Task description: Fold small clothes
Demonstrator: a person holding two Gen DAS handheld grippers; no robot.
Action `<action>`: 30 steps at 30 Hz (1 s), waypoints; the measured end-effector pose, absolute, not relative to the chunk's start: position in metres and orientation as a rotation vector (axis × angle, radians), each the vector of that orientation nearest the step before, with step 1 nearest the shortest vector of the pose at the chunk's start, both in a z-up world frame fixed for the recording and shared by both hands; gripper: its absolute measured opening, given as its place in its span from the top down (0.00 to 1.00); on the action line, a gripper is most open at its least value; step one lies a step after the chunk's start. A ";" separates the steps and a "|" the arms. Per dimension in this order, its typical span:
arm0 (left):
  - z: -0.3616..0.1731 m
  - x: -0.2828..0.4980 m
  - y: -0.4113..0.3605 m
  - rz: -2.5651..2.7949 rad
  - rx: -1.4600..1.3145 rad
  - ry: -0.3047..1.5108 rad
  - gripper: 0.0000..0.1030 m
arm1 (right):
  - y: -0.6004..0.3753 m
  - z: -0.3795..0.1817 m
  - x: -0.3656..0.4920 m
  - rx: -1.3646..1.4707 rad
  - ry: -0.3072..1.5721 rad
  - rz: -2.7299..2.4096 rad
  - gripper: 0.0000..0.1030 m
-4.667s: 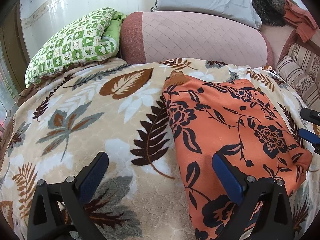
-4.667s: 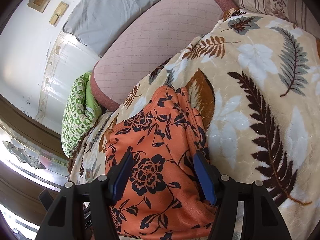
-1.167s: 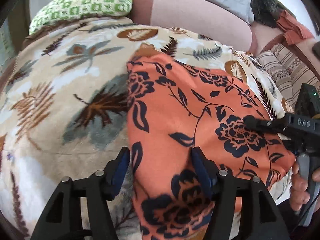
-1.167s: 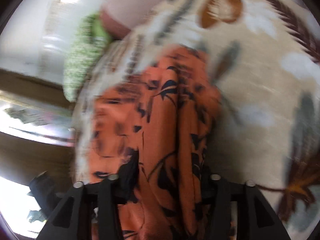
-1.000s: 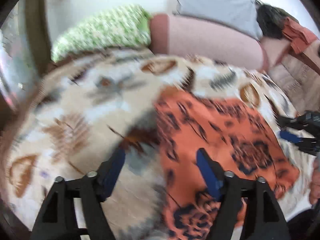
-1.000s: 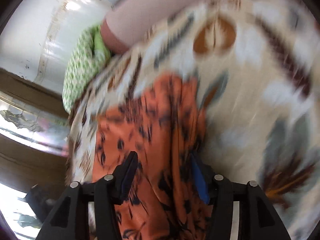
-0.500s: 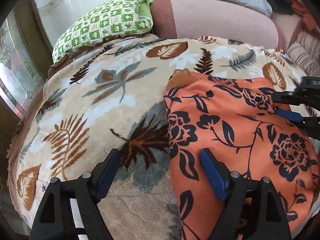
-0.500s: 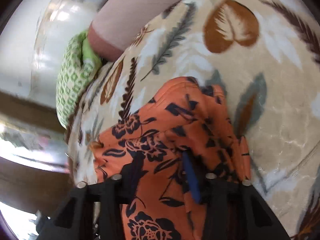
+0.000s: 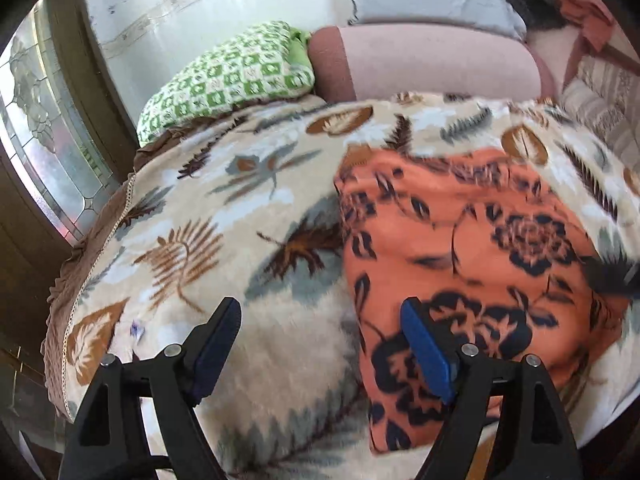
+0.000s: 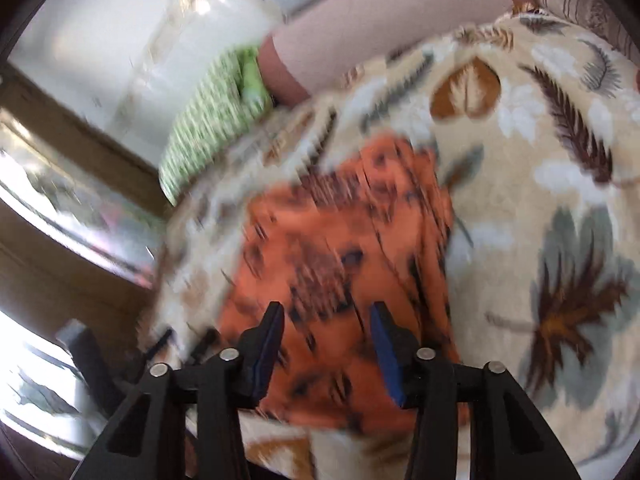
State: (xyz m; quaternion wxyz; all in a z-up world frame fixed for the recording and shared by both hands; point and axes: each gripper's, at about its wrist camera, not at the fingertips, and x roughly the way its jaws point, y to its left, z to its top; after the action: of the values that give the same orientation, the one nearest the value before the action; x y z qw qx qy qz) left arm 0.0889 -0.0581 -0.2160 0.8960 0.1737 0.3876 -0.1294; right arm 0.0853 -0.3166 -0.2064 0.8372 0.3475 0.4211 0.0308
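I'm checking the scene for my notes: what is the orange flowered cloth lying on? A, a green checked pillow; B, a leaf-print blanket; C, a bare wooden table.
B: the cloth lies flat on the leaf-print blanket, with the pillow well behind it.

My left gripper (image 9: 320, 344) wide open, straddling the orange garment's (image 9: 472, 248) left edge, my right gripper (image 10: 326, 340) opening above that garment

From my left gripper (image 9: 320, 340), jaws wide apart with nothing between them, I see the folded orange floral garment (image 9: 472, 264) lying on the leaf-print blanket (image 9: 208, 240) to the near right (slightly blurred), a green checked pillow (image 9: 232, 80) far left.
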 end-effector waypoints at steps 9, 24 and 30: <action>-0.181 0.058 -0.043 -0.249 0.304 0.726 0.20 | -0.303 -0.210 0.072 0.720 0.907 0.072 0.50; -0.091 0.006 -0.049 -0.233 0.316 0.553 0.15 | -0.291 -0.136 0.037 0.606 0.524 0.056 0.42; -0.076 -0.002 -0.050 -0.219 0.273 0.559 0.14 | -0.285 -0.121 0.018 0.516 0.490 -0.018 0.37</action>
State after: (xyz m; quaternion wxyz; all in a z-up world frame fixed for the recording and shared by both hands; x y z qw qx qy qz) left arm -0.0017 -0.0498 -0.0763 0.9461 0.1341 0.2744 -0.1077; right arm 0.0178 -0.2849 -0.1210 0.9374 0.2524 0.2399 -0.0088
